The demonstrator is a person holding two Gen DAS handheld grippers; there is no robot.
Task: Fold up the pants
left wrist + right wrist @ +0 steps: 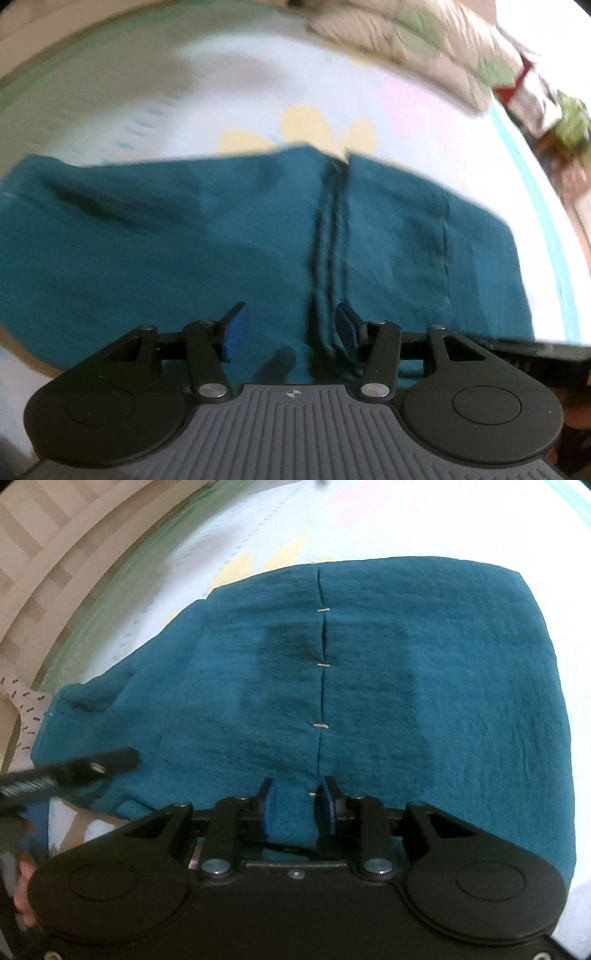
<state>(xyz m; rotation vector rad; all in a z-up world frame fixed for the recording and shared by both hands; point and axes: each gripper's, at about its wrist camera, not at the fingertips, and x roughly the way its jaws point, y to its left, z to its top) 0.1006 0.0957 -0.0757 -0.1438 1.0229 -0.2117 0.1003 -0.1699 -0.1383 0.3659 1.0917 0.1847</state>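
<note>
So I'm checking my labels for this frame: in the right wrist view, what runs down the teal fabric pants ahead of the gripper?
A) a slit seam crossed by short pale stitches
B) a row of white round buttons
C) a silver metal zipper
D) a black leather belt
A: on the teal fabric pants a dark slit seam runs away from the right gripper, crossed by short pale stitches at intervals.

A home bedroom, by the look of it; the work goes on atop a bed (258, 85) spread with a pale sheet (258, 524) printed in yellow and pink shapes and edged with teal stripes; a rumpled quilt (413, 40) in beige and green lies heaped at the far side; a patterned wall (40, 528) runs alongside the bed.
</note>
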